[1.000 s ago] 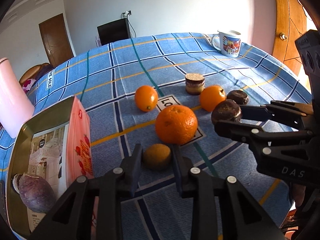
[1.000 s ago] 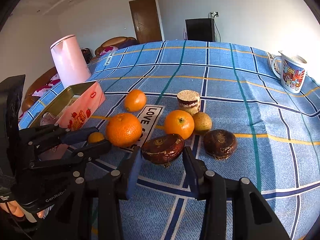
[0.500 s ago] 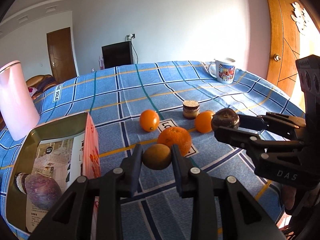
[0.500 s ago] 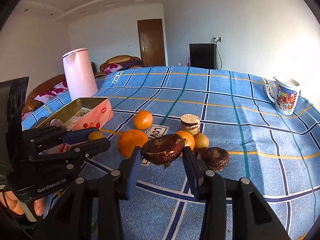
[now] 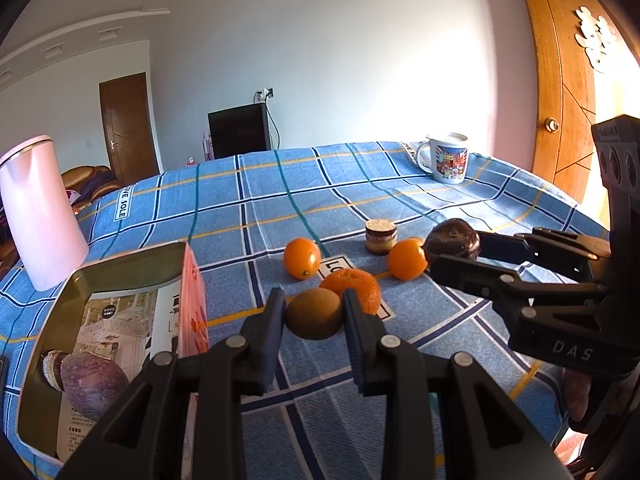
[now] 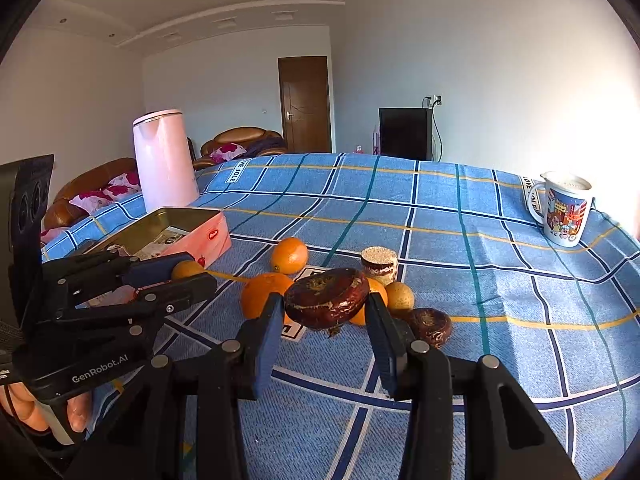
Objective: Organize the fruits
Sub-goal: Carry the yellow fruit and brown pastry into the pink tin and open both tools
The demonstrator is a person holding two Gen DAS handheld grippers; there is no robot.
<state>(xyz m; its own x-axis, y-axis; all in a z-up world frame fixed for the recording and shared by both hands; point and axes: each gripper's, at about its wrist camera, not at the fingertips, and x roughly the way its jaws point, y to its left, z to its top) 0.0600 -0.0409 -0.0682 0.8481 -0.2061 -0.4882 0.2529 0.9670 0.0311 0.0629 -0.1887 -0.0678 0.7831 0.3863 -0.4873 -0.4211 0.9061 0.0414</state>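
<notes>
Two tongs each carry a fruit: in the left wrist view the left tongs [image 5: 314, 314] pinch a small brown fruit [image 5: 313, 313] above the counter [image 5: 460, 200], the open tin [image 5: 120, 264] lying just to their left, nearer this hand. In the right wrist view the right tongs [image 6: 325, 306] pinch a dark flat fruit [image 6: 326, 297], long axis crosswise, well right of the tin, whose free floor space is probably ample.

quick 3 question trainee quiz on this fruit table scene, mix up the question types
1. True or false: the left claw is empty.
2. The right claw grips: A) a round orange, B) the flattened dark brown fruit, C) a printed mug.
3. Fill in: the purple oval fruit lies inside the ____.

Key: 1 false, it holds the small brownish-yellow round fruit; 2 B; 3 open metal tin.
</notes>
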